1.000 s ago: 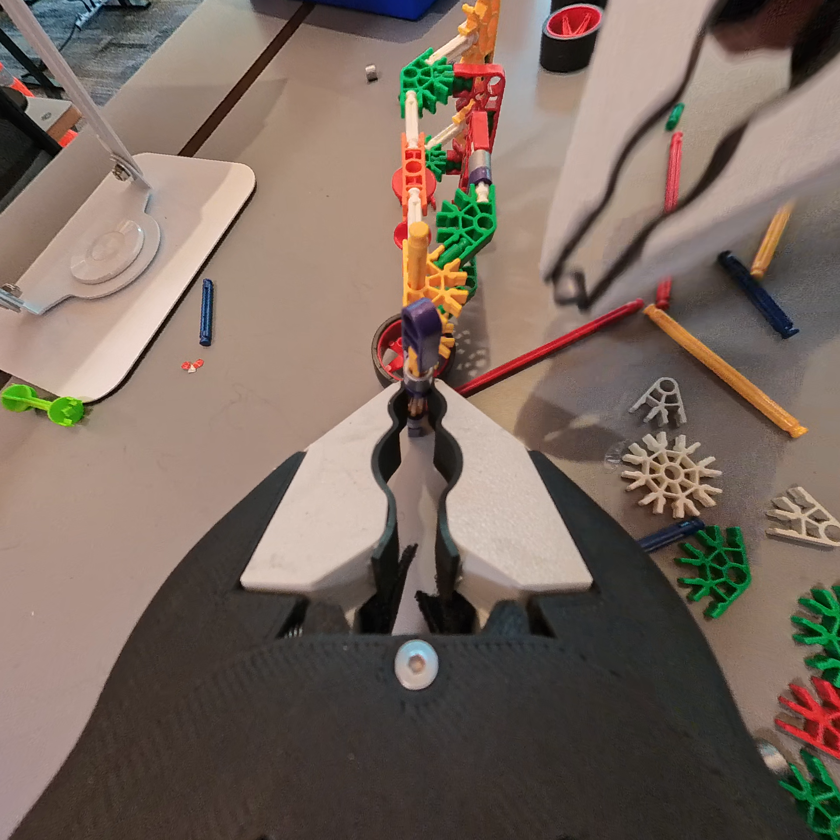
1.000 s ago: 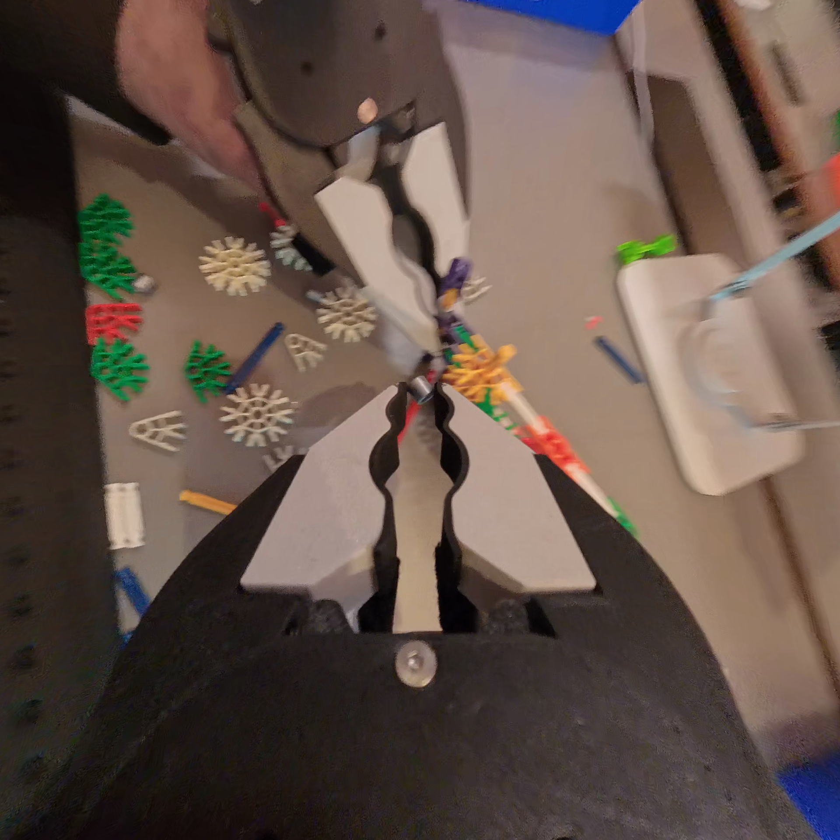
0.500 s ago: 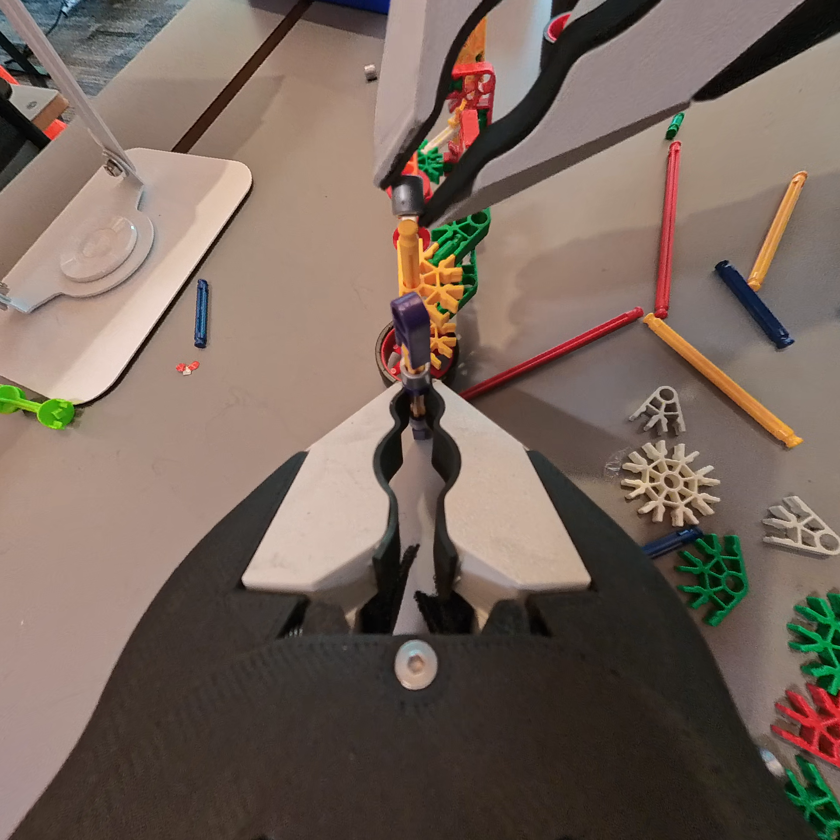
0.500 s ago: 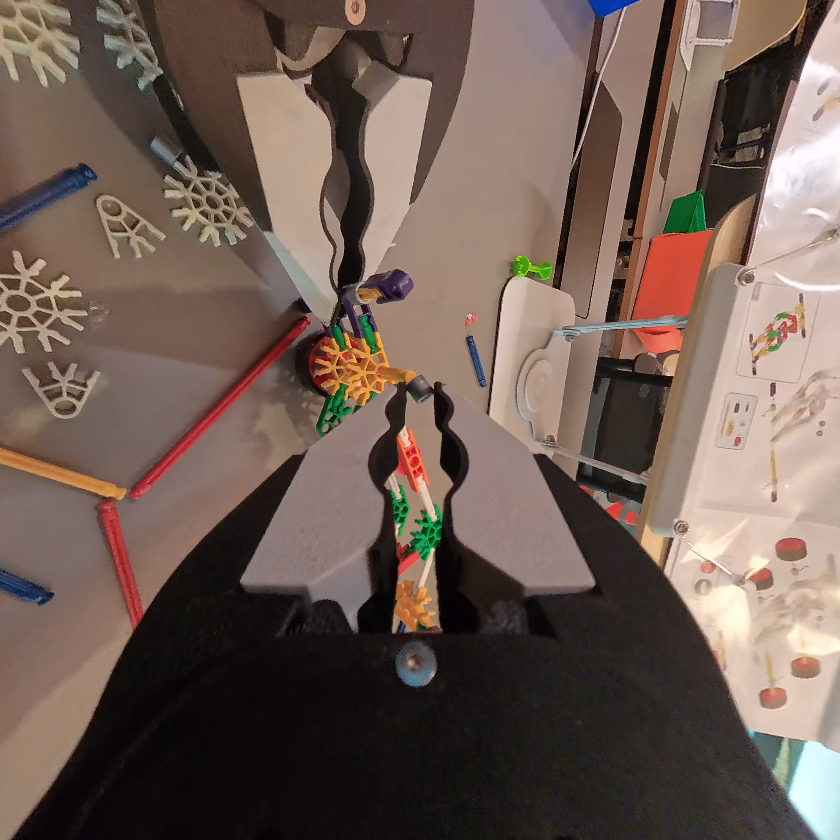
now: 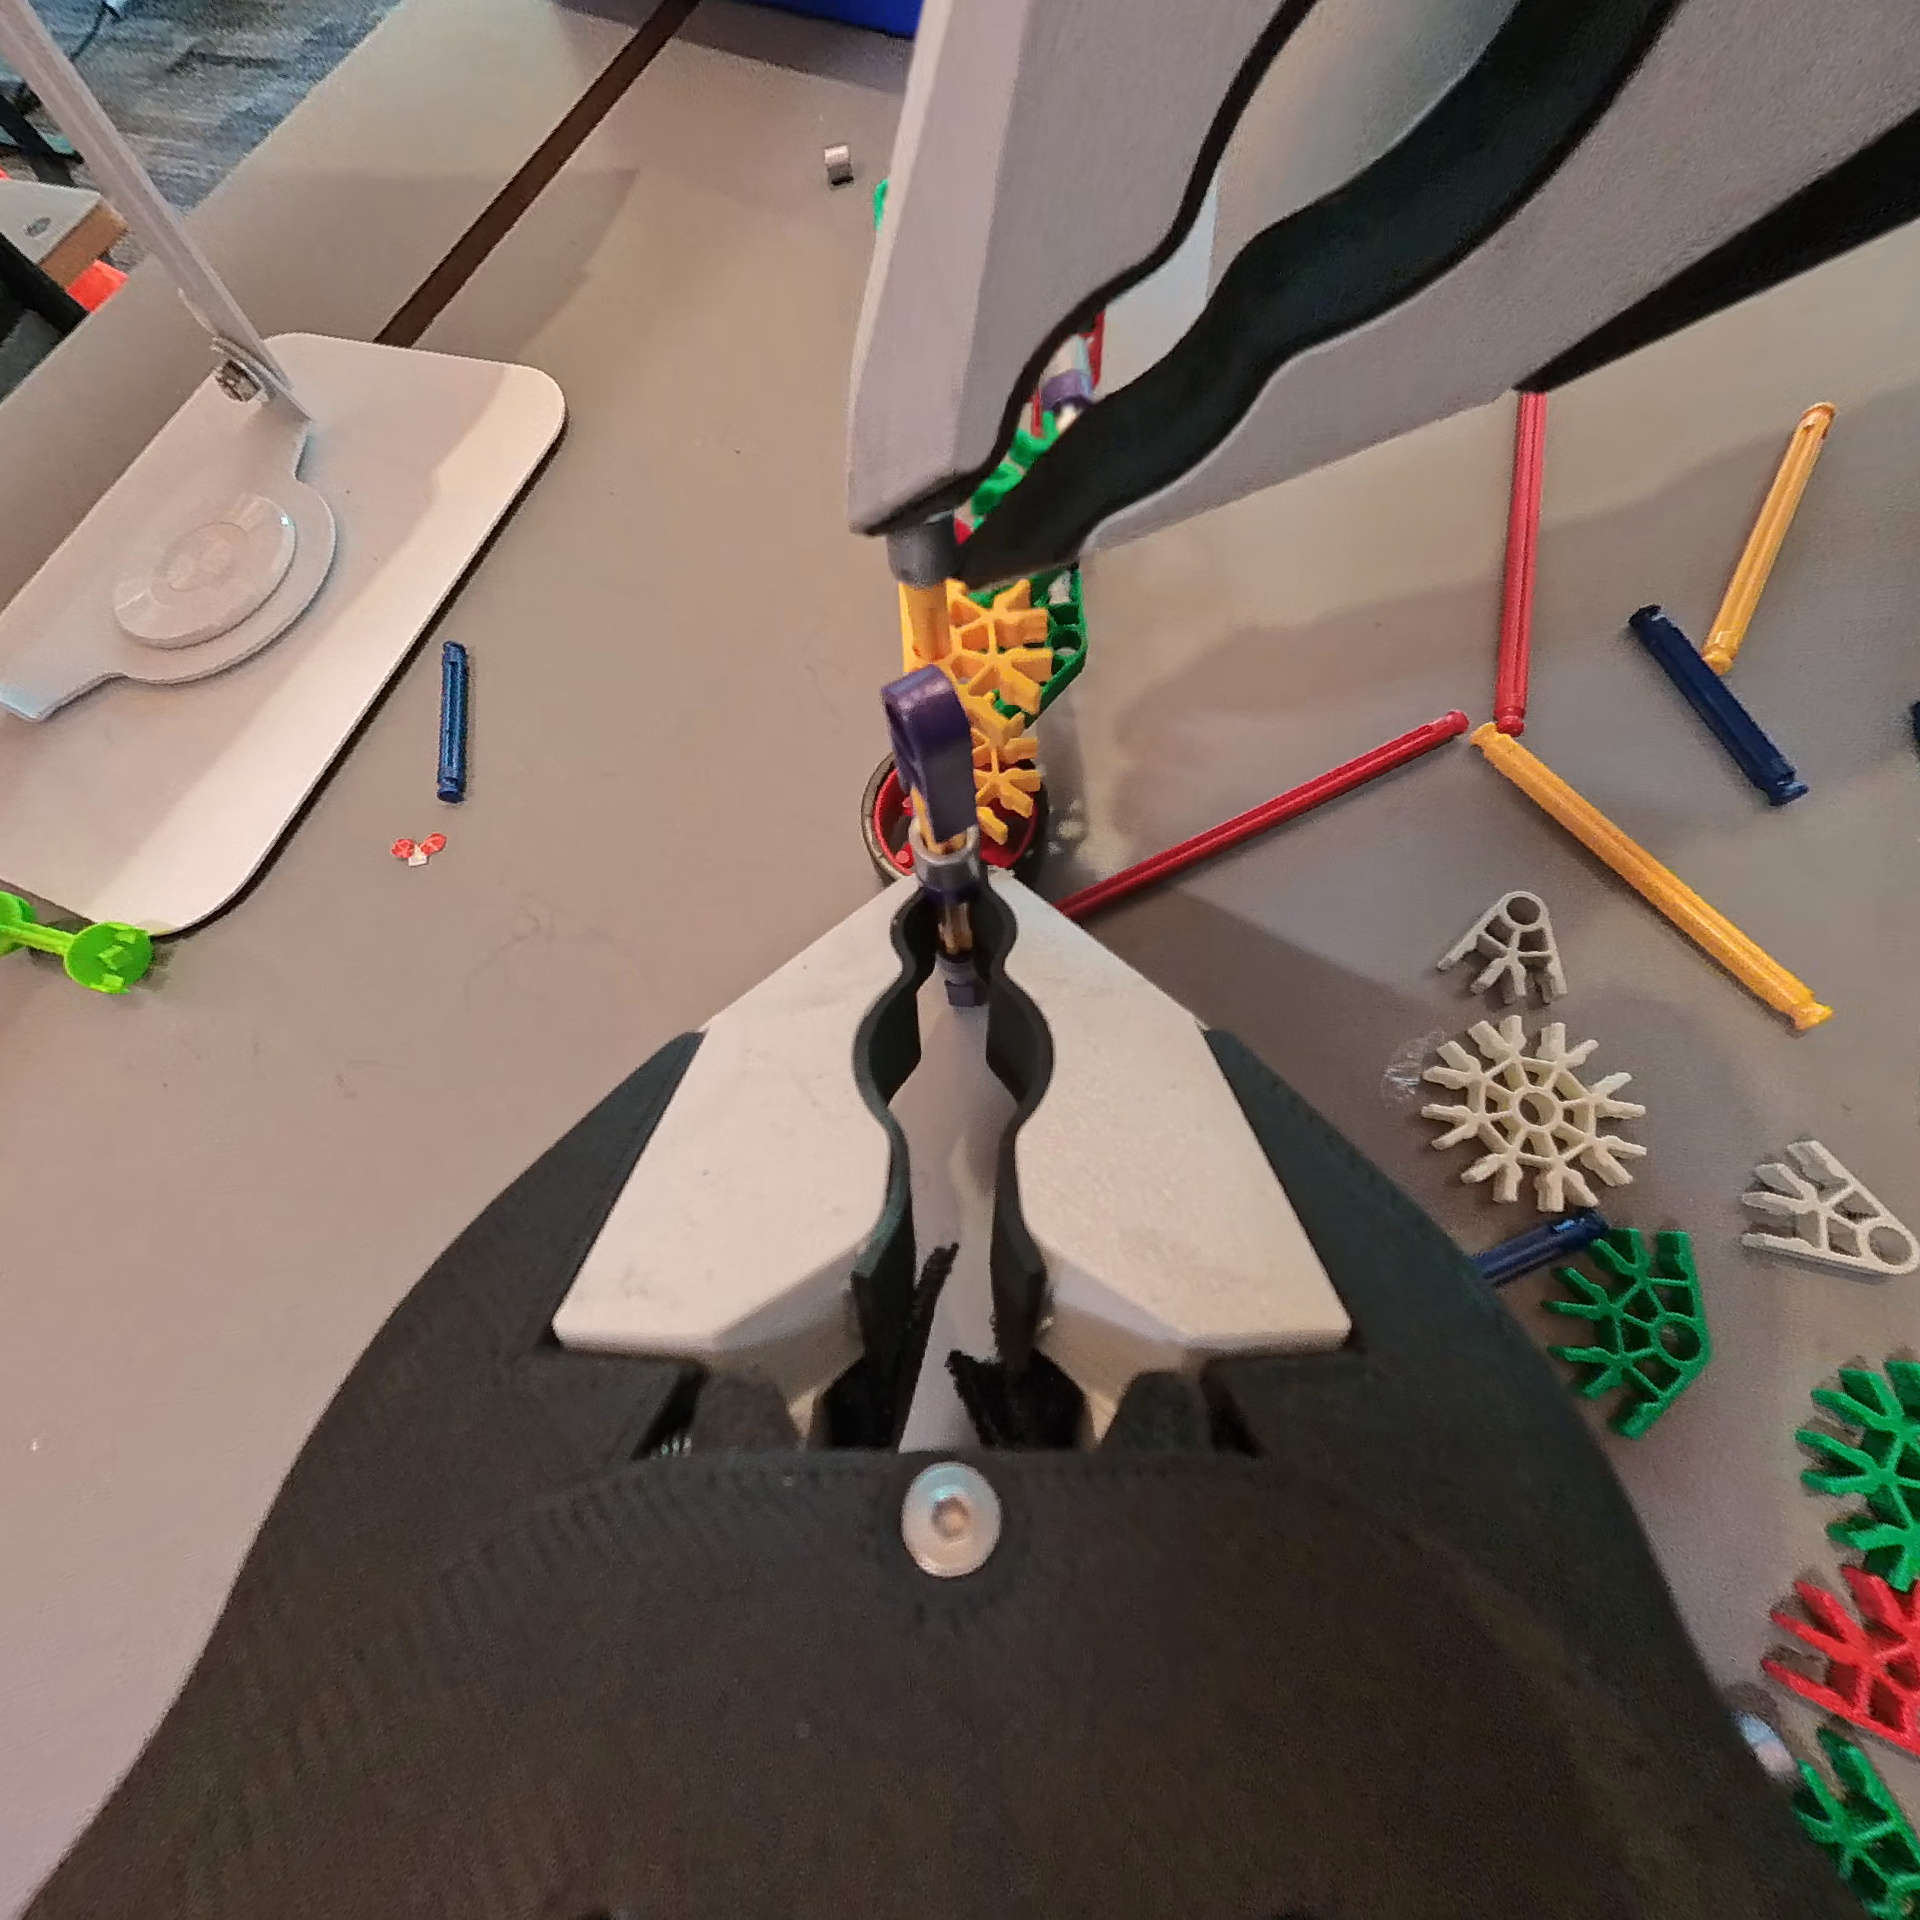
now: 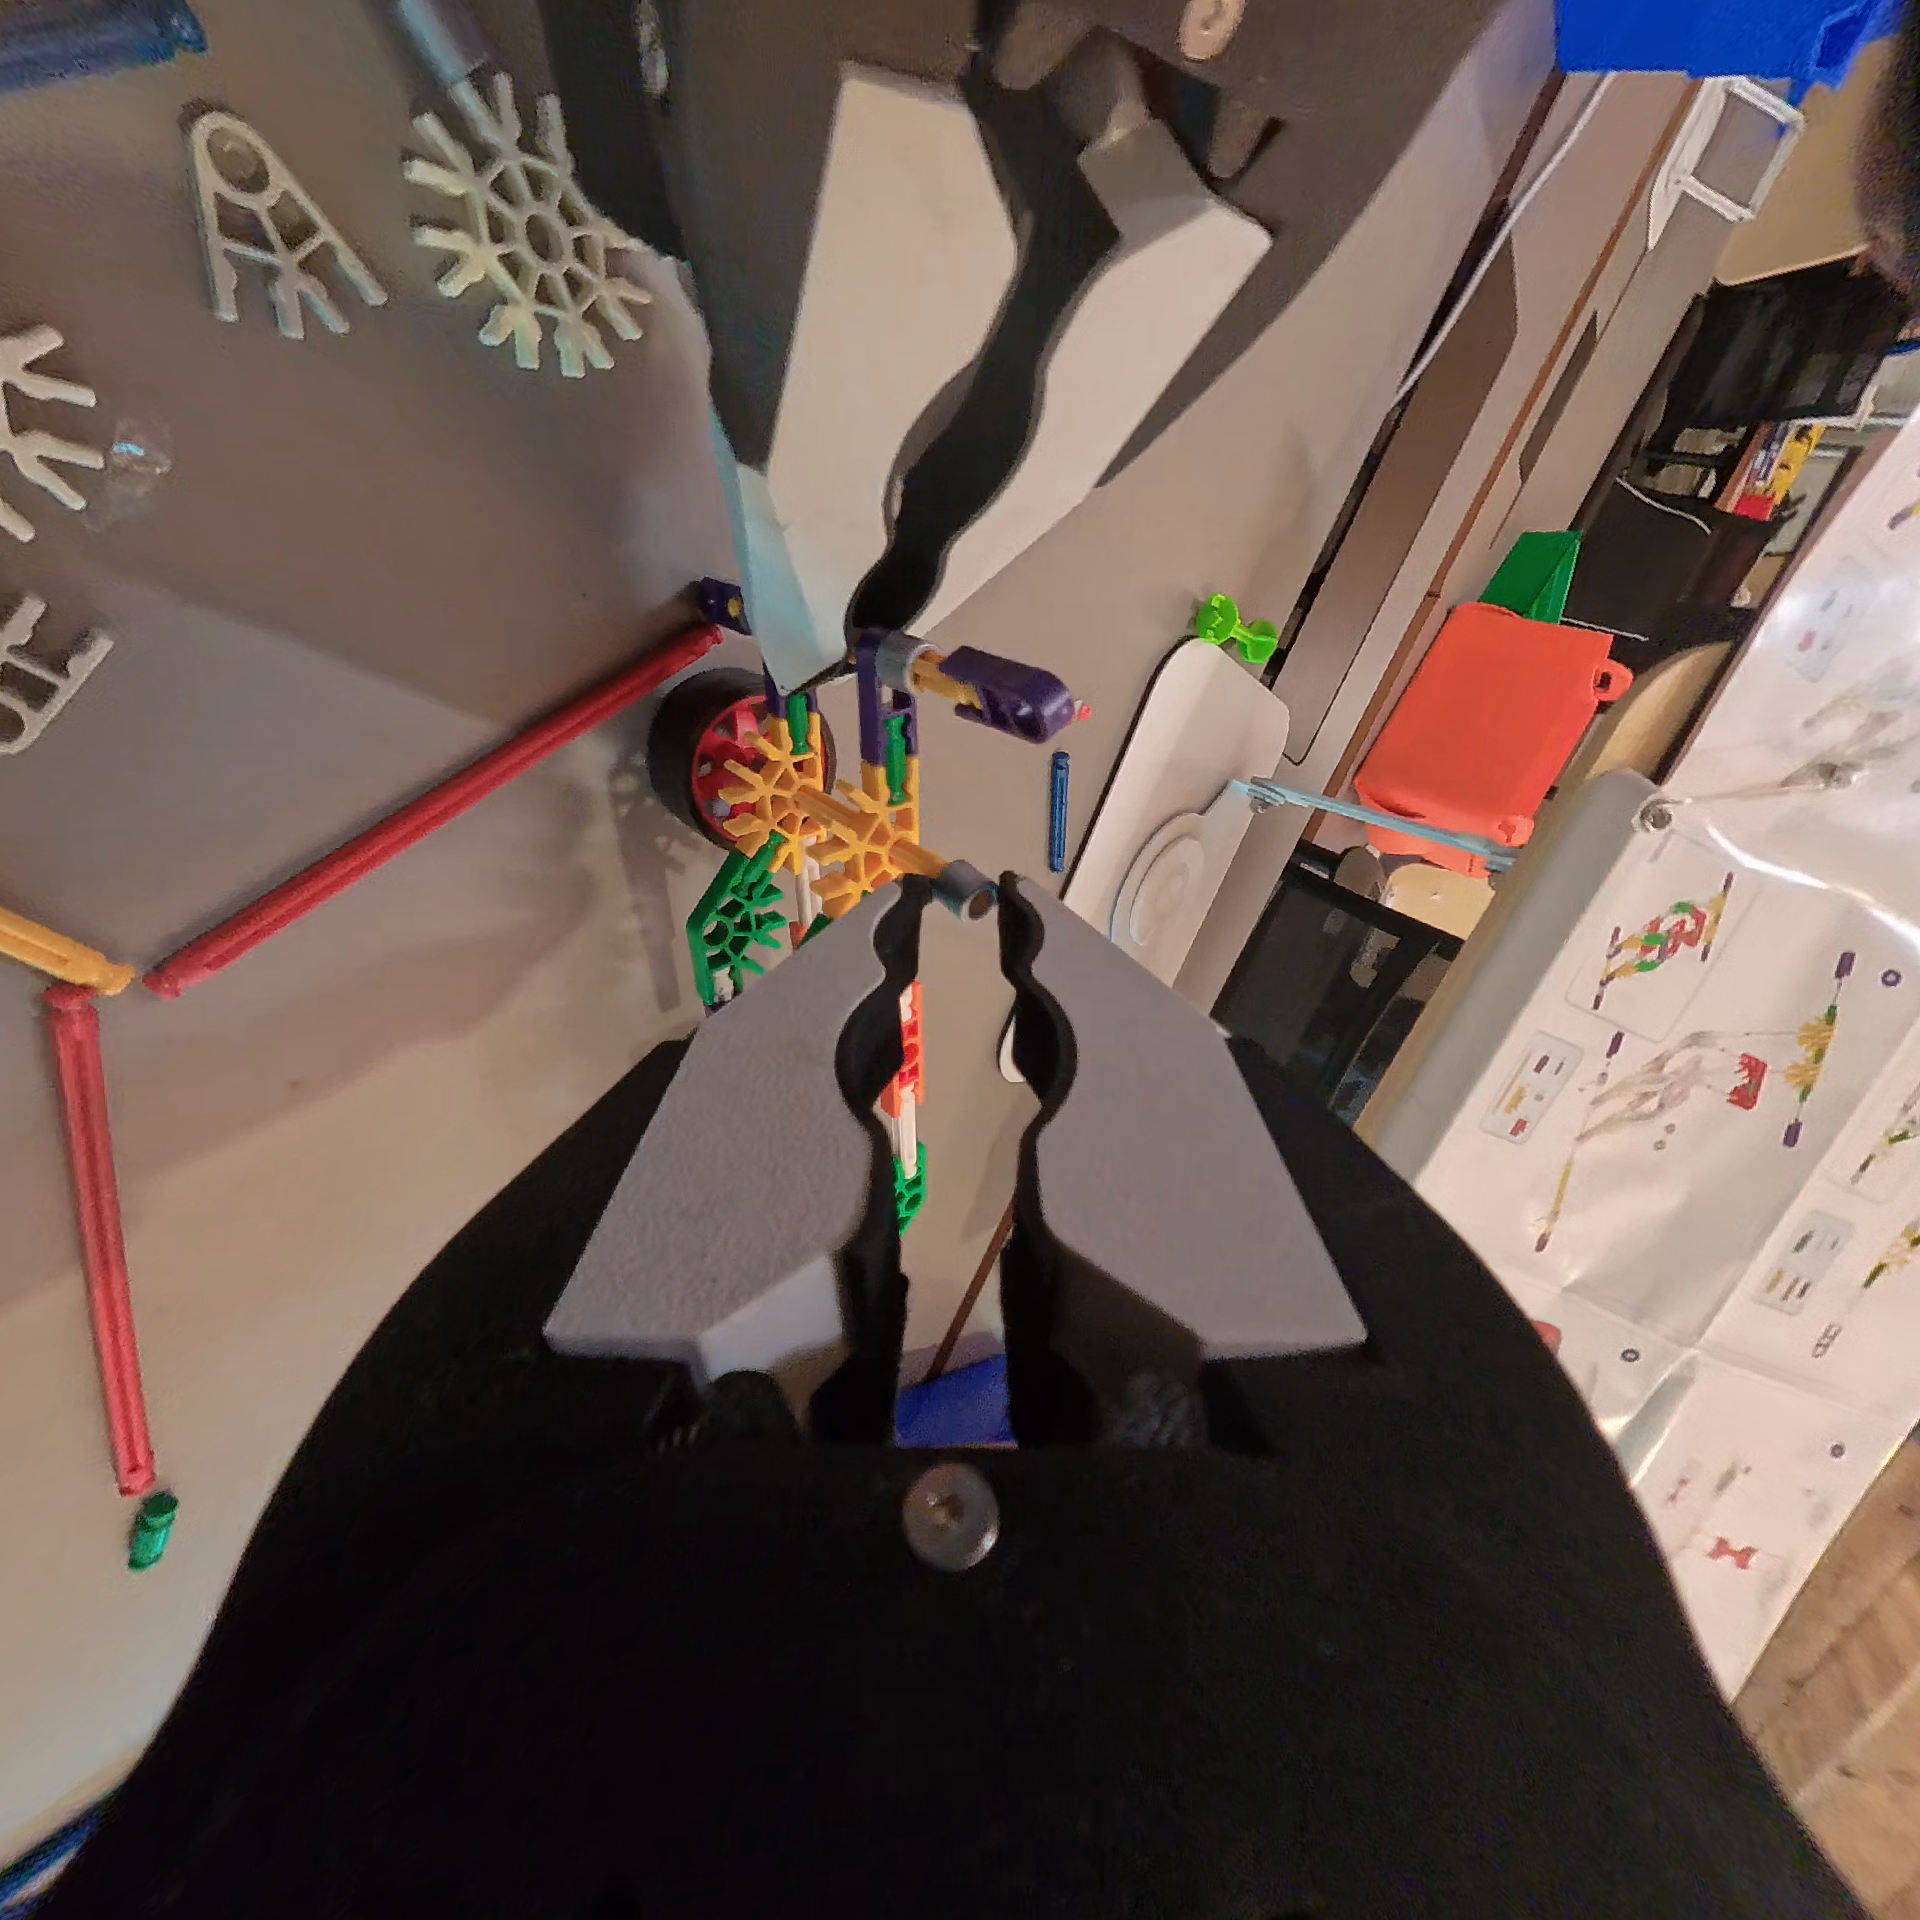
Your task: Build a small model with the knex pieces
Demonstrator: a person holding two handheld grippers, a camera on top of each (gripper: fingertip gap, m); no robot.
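Note:
A toy model of yellow (image 5: 987, 644), green and red snap-together connectors lies on the grey table, with a red wheel (image 5: 883, 831) at its near end. My left gripper (image 5: 951, 920) is shut on a short rod below the model's purple connector (image 5: 930, 748). My right gripper (image 6: 961, 894) is shut on a small grey spacer (image 6: 966, 891), which sits at the end of a yellow rod on the model. In the left wrist view the right gripper (image 5: 925, 540) reaches in from the top right, with the spacer (image 5: 920, 551) in its tips. The left gripper (image 6: 842, 665) shows from above in the right wrist view.
A white stand base (image 5: 260, 582) lies at left with a blue rod (image 5: 452, 722) beside it. Red rods (image 5: 1262, 816), a yellow rod (image 5: 1647, 873), white (image 5: 1532, 1112) and green connectors (image 5: 1636, 1340) lie at right. A sheet of diagrams (image 6: 1714, 1039) and an orange box (image 6: 1475, 727) stand beyond the table edge. The grippers' ends are close to 6 centimetres from one another.
My right gripper has swung in from the right with the grey spacer and brought it down onto the model's yellow rod end. My left gripper has kept its hold.

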